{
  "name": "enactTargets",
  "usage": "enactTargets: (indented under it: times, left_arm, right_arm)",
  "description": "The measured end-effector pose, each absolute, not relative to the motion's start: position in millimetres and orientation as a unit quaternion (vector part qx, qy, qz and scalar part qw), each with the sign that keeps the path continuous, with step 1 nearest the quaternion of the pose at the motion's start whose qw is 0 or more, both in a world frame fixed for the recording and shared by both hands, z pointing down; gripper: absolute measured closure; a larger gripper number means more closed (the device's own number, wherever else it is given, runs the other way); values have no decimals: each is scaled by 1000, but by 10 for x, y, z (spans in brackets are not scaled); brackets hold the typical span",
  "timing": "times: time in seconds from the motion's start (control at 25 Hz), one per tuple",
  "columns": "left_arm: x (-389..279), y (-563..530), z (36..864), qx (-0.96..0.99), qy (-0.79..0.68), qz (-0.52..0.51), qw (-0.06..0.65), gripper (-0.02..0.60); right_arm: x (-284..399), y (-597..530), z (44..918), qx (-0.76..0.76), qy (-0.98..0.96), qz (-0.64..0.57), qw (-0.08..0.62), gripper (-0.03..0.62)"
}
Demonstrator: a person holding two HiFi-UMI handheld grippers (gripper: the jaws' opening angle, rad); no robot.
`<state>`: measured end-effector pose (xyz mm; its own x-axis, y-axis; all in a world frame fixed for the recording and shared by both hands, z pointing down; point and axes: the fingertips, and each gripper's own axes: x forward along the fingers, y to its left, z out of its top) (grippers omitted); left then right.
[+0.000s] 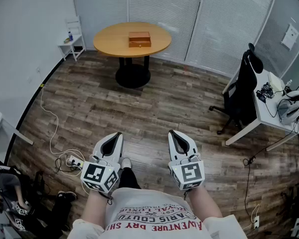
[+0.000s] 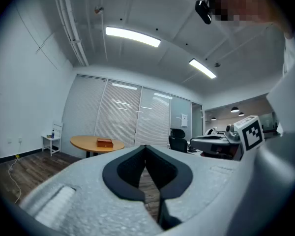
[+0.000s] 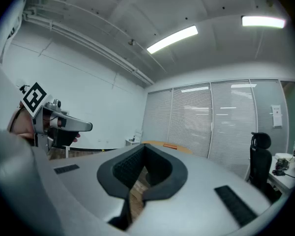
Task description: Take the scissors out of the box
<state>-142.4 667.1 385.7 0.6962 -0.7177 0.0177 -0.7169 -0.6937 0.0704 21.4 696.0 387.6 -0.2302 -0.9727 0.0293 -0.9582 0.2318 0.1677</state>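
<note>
Box [image 1: 139, 39]: small, brown, wooden, low and rectangular, with its lid down (so the contents are hidden). It sits near the middle of the round table [image 1: 109, 43], square to you, with bare tabletop all around it. In the left gripper view the box [image 2: 104, 142] shows as a small brown block on the same top.

Table: light wood top on a black pedestal [image 1: 132, 73] with a wide round foot. It stands on a grey-brown plank floor [image 1: 154, 108], well apart from you.

Grippers: you hold the left gripper [image 1: 116, 136] and the right gripper [image 1: 175, 135] side by side close to your body, both level and aimed toward the table. The left gripper's [image 2: 145, 148] black pads meet at the tips with nothing between them. The right gripper's [image 3: 143, 148] pads are likewise pressed together and empty.

Room, placed from the table:
- Behind it, a wall of white blinds [image 1: 164, 4].
- To its left, a small white side stand [image 1: 72, 40] against the wall.
- To its right, well apart, a black office chair [image 1: 244, 91] pulled up to a white desk [image 1: 274, 111].
- On the floor between the table and you, toward the left, a white cable [image 1: 52, 123] trails to a power strip [image 1: 74, 161].
</note>
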Motion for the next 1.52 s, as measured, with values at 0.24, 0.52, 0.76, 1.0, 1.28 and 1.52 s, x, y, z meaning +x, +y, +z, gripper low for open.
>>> enactTargets:
  times: [0.24, 0.52, 0.76, 1.0, 1.28, 1.52]
  left_arm:
    - [-1448, 6466, 3894, 918, -394, -6, 38, 572]
    - [-1388, 6066, 3907, 920, -388, -3, 46, 572]
    - [-1381, 5650, 3967, 923, -383, 4, 39, 572]
    - [-1438, 4928, 4073, 923, -380, 6, 51, 572]
    - [-1678, 3693, 3955, 924, -381, 4, 34, 573]
    - [-1862, 2786, 3836, 927, -374, -1, 37, 572]
  right_arm:
    - [235, 6777, 3938, 619, -782, -44, 57, 588]
    - [338, 6421, 3980, 629, -777, 12, 21, 586]
    - [297, 6036, 4035, 629, -777, 12, 35, 588]
    - [158, 5364, 4103, 623, -780, 12, 48, 586]
    - [-11, 4210, 4052, 630, -773, 26, 69, 586]
    - [-97, 3341, 4004, 633, -770, 26, 75, 586]
